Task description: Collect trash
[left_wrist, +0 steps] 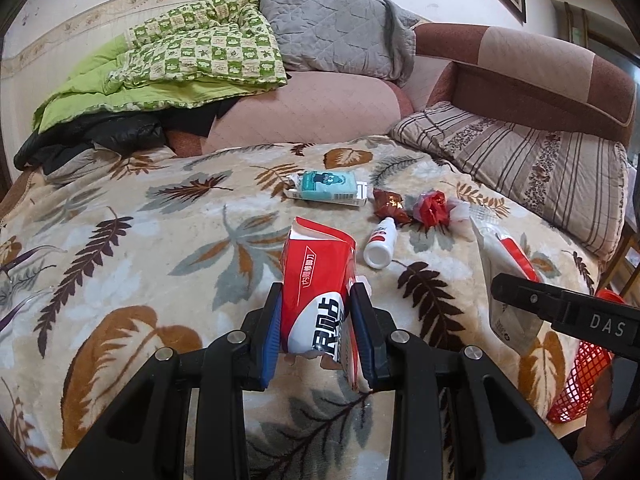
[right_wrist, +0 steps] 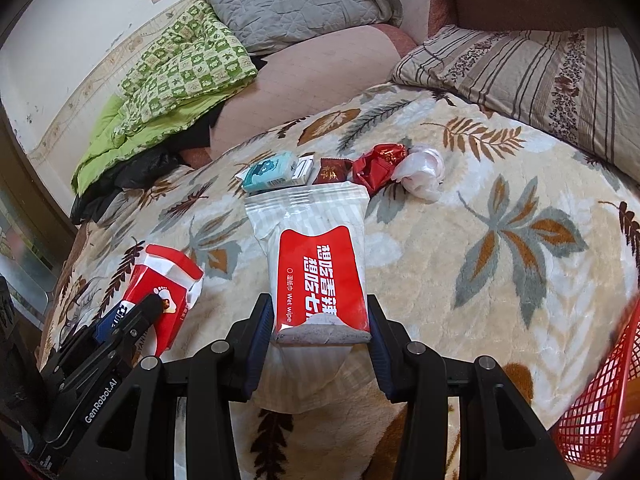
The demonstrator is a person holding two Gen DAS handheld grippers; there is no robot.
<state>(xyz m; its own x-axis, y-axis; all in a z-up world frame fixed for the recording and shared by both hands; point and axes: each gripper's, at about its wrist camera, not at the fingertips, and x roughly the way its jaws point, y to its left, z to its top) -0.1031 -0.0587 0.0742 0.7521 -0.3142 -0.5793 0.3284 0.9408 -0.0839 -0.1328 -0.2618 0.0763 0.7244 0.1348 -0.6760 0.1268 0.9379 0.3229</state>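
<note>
Two light, crushable packets were held above the leaf-patterned fleece blanket (left_wrist: 120,240): the left gripper (left_wrist: 318,320) pinched the creased red-and-white carton (left_wrist: 316,276) at its lower end, the right gripper (right_wrist: 320,332) clamped the limp red-labelled wet-wipe pouch (right_wrist: 316,248) likewise, near the red mesh basket (right_wrist: 600,412).

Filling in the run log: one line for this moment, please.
left gripper: holds red carton | right gripper: holds wet-wipe pack | red basket: nearby

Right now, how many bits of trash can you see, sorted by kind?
Held in the jaws: 2, a red box and a wet wipe pack.
Boxes on the blanket: 1, teal.
Bottles: 1, white.
Wrappers and crumpled bags: 3.
Total: 7.
</note>
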